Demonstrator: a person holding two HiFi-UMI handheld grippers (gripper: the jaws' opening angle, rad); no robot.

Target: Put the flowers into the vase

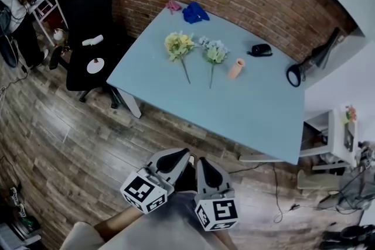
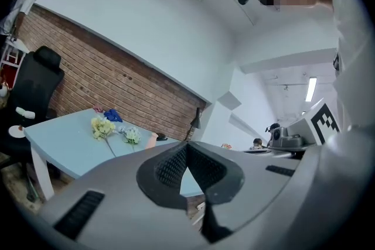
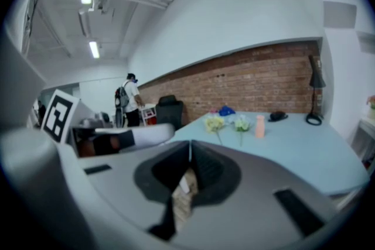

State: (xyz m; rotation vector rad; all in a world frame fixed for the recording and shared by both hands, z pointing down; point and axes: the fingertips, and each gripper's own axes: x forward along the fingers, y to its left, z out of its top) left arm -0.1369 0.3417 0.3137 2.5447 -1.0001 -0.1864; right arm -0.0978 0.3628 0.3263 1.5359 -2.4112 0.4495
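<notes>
**Both tools clenched, flowers still lying flat**

The left tool [image 1: 177, 156] has its jaws pressed together on nothing. The right tool [image 1: 205, 164] is likewise closed and empty. Both hang over the floor [image 1: 70, 143], well apart from the surface [image 1: 258, 114]. On it, left to right, lie the yellow flowers [image 1: 179, 45] and the pale flowers [image 1: 214, 51] just beside them, then the vase [image 1: 236, 68], which seems to stand upright nearby. The flowers look light, with soft heads and thin stems that may bend or slip. Pinch mid-stem, not the head. The vase looks small and easily tipped, so the free tool should probably steady it.
</notes>
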